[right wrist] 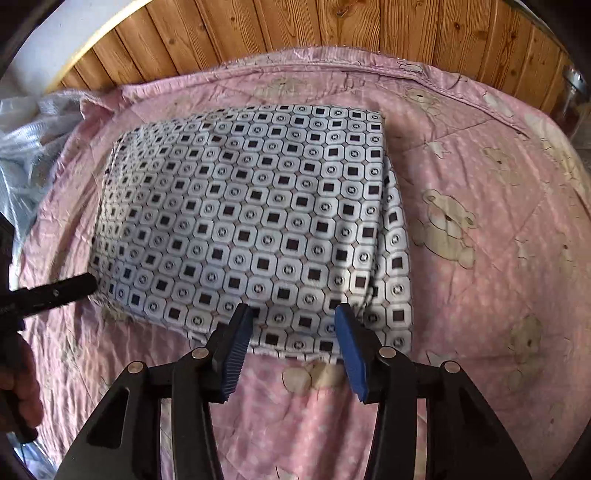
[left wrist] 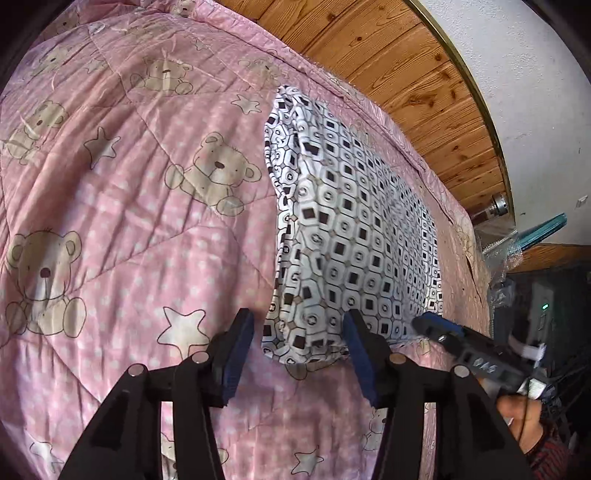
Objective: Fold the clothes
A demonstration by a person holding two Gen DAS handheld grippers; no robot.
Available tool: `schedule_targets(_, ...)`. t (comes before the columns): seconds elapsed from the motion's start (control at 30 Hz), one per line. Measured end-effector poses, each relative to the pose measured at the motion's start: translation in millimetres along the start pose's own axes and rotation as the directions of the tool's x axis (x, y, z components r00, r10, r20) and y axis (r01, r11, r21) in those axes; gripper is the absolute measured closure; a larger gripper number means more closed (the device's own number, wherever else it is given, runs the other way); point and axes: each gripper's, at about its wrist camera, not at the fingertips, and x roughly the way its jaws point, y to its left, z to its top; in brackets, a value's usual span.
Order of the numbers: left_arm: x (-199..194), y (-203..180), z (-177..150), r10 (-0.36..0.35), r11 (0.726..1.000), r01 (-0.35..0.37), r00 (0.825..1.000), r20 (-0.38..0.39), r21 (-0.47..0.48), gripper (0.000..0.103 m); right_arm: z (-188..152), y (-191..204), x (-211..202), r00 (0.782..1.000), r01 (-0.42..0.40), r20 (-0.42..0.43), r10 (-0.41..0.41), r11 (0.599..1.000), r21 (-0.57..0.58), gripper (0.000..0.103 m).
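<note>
A folded garment [left wrist: 343, 229], white with black squares and small rings, lies flat on the pink quilt. In the right wrist view the garment [right wrist: 258, 221] is a neat rectangle with layered edges on its right side. My left gripper [left wrist: 299, 350] is open, and its blue-padded fingers straddle the garment's near corner just above the cloth. My right gripper [right wrist: 293, 343] is also open, with its fingers over the garment's near edge and holding nothing. Each gripper shows in the other's view: the right gripper [left wrist: 461, 347] at the garment's right corner, the left gripper [right wrist: 55, 291] at its left edge.
The pink quilt [left wrist: 129, 221] with bears and stars covers the bed. A wooden panel [right wrist: 295, 33] runs behind it under a white wall. White knitted fabric and plastic [right wrist: 22, 147] lie at the left. A metal-capped jar [left wrist: 498, 206] and dark equipment stand beyond the bed's edge.
</note>
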Motion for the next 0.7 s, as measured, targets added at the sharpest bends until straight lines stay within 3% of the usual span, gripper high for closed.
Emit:
schedule_targets(0.1, -12.2, -16.2, -6.0, 0.038, 0.998, -0.037, 0.999, -0.028, 0.05, 0.05, -8.7, 16.3, -36.2, 0.999, 0.049, 0.023, -0.048, 0.999, -0.003, 0.056)
schedule_targets(0.17, -24.8, -32.0, -12.7, 0.055, 0.994, -0.052, 0.998, -0.028, 0.1, 0.05, -15.6, 29.2, -66.8, 0.996, 0.057, 0.074, -0.056, 0.998, -0.014, 0.045)
schedule_targets(0.33, -60.8, -69.0, -37.8, 0.131, 0.976, -0.127, 0.991, -0.011, 0.174, 0.05, -36.1, 53.9, -114.8, 0.988, 0.107, 0.104, -0.11, 0.994, 0.033, 0.033)
schedule_targets(0.7, -109.9, -121.6, -70.0, 0.109, 0.961, -0.116, 0.993, 0.043, 0.252, 0.05, -70.4, 69.4, -165.6, 0.996, -0.001, 0.083, -0.013, 0.986, 0.166, 0.033)
